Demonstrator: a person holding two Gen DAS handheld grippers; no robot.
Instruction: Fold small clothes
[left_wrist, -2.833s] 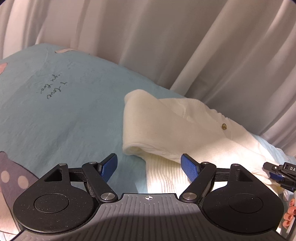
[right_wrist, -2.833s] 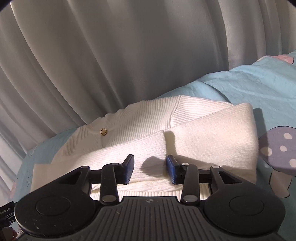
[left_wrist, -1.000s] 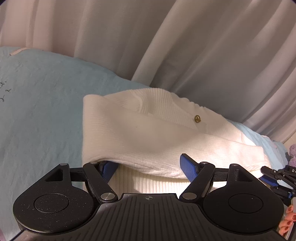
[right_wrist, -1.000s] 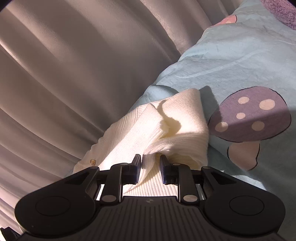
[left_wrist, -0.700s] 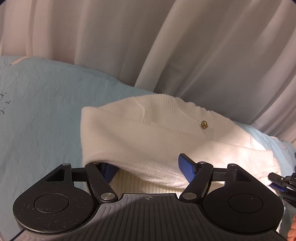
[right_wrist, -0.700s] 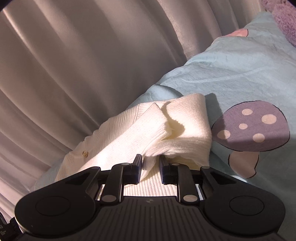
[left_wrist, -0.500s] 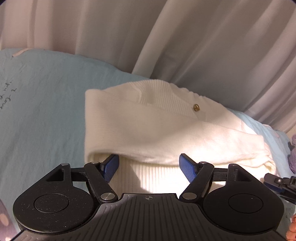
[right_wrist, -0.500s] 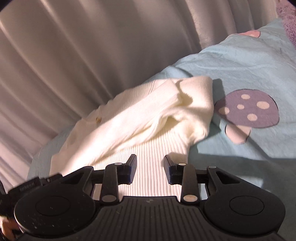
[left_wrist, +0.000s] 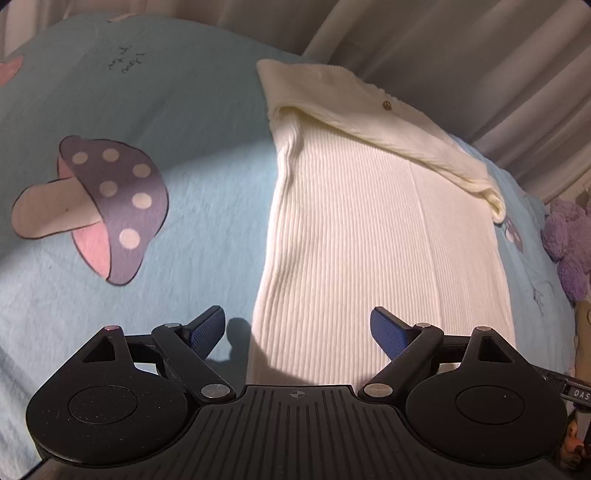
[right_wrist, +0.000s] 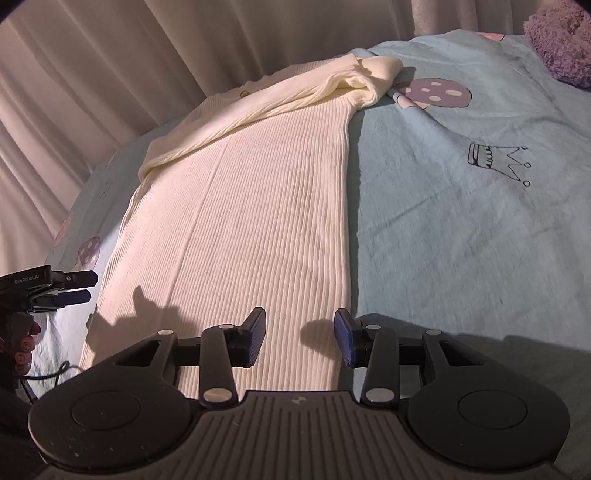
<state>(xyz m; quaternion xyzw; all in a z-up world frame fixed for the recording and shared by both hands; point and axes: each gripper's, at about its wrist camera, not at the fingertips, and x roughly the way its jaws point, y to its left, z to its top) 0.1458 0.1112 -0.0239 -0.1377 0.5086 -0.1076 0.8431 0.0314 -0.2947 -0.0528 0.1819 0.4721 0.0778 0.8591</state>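
Observation:
A white ribbed knit garment lies lengthwise on the light blue bed sheet. Both sleeves are folded across its far end, near a small gold button. My left gripper hovers over the garment's near left edge, its jaws opening wide, with cloth below them but nothing pinched. In the right wrist view the same garment stretches away. There my right gripper hangs above its near right edge, jaws opening and the pads clear of the cloth. The left gripper shows at the left edge, held by a hand.
Pale curtains hang along the far side of the bed. A purple plush toy sits at the far right corner. The sheet carries a mushroom print left of the garment and a crown drawing to its right.
Both grippers let go of the folded sleeves and drew back from the collar end to the near end of the garment. The right jaws went from nearly shut to apart; the sleeves stay folded.

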